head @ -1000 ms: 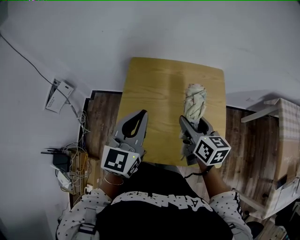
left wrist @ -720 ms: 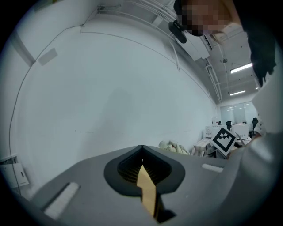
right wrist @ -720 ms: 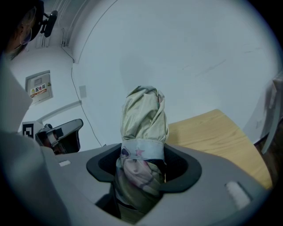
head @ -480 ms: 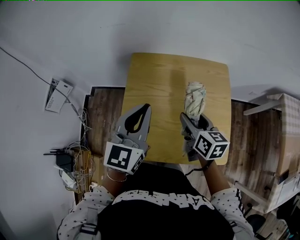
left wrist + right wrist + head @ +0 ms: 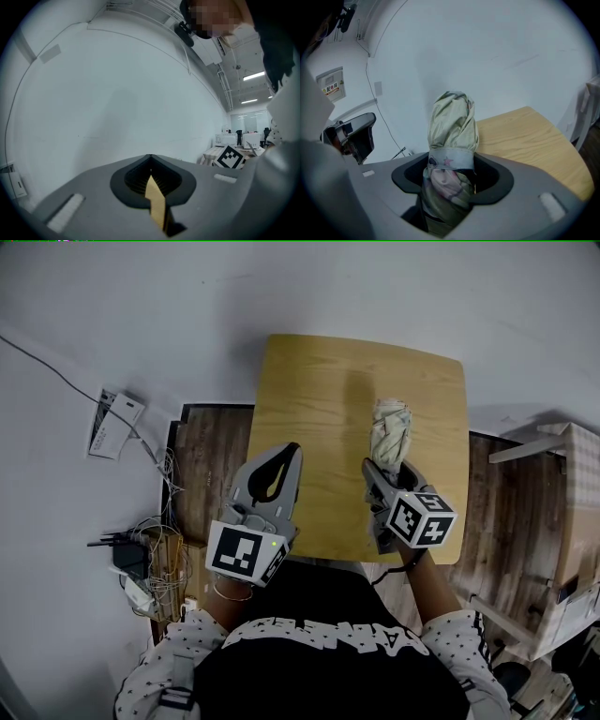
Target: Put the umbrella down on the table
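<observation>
Table (image 5: 319, 409): wooden top, bare, below both grippers.
Left gripper (image 5: 292, 452): jaw tips together, nothing between them.
Right gripper (image 5: 386, 476): clamped on the umbrella's lower part.
Umbrella (image 5: 391, 430): folded, pale fabric, strapped; raised over the table's right half.
Handling: probably light, with soft, compressible fabric over a stiff core; grip mid-body.
Hidden: handle end, and any contact with the table.

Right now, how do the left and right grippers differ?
The left gripper has its jaws together, empty; the right gripper has its jaws clamped on the folded umbrella. The left gripper sits over the table's left edge, the right gripper over its right half. Both point forward.
</observation>
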The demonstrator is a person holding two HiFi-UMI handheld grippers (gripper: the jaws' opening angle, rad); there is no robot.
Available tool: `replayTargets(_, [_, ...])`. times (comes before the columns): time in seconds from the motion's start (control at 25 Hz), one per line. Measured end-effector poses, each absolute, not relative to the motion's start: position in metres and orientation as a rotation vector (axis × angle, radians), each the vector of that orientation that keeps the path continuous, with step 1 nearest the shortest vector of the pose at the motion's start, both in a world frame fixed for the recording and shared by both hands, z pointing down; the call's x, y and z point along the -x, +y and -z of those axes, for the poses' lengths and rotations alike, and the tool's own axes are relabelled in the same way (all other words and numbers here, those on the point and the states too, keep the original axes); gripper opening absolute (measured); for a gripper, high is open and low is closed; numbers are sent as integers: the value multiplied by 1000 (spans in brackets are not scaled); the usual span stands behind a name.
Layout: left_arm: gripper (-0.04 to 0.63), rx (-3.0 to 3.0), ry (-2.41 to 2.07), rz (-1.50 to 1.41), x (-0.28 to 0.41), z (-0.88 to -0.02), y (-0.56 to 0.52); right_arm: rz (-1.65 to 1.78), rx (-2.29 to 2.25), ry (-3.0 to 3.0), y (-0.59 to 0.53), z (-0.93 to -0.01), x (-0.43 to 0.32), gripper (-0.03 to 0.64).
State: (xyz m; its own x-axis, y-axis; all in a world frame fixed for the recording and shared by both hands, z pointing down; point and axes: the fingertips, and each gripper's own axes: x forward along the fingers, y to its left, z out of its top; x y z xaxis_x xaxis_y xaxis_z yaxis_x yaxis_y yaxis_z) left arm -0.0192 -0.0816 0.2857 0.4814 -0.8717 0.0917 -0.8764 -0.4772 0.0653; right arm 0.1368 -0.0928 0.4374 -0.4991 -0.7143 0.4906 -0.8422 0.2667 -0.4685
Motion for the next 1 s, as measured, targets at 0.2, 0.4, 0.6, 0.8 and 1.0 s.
replayTargets(0.2, [2, -2606, -1560, -68, 27, -286, -84, -1042, -1448, -2332, -97, -445, -130, 281])
replayTargets(0.4, [2, -2602, -1570, -66, 33, -286, -87, -1037, -1431, -2302, -100, -455, -126, 281])
replayTargets(0.6, [2, -2593, -1577, -81, 39, -287, -90, -1043, -1421, -2267, -103, -467, -124, 281])
replayTargets(0.8, [2, -2582, -1592, -92, 44, -288, -93, -1045, -1405, -2235, -106, -479, -123, 281])
replayTargets(1.0, [2, -2569, -1611, -92, 49, -288, -95, -1041, -1396, -2200, -109, -490, -123, 281])
